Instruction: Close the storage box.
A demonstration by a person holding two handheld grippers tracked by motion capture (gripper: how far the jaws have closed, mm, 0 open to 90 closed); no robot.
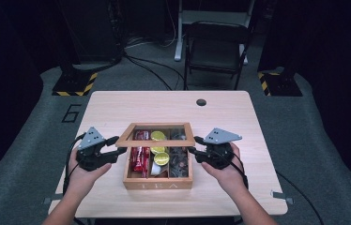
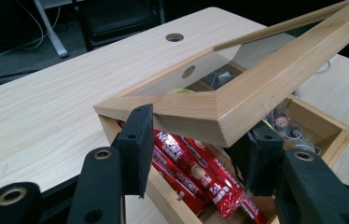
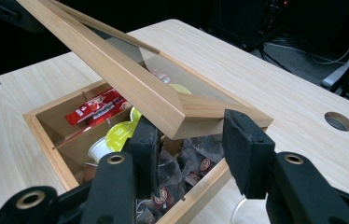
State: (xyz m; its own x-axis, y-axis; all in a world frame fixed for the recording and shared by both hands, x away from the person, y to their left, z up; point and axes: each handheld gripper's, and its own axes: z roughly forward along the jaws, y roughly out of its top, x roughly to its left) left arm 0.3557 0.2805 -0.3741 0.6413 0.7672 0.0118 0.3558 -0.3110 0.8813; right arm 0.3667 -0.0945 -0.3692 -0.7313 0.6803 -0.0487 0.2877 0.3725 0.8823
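Observation:
A wooden tea box (image 1: 157,183) stands near the table's front edge, marked TEA on its front wall. Its glass-paned lid (image 1: 157,142) is raised and tilted above it. My left gripper (image 1: 119,151) is shut on the lid's left corner (image 2: 219,116), one pad (image 2: 137,140) against the frame. My right gripper (image 1: 191,151) is shut on the opposite corner (image 3: 196,114), with the wood between its pads (image 3: 245,149). Inside the box lie red coffee sticks (image 2: 196,172), yellow-topped capsules (image 3: 119,133) and dark tea bags (image 3: 196,163).
The light wooden table (image 1: 117,108) has a round cable hole (image 1: 201,102) near its far edge. A folding chair (image 1: 216,47) stands beyond the table. Yellow-and-black striped stand bases (image 1: 75,84) sit on the floor at both far corners.

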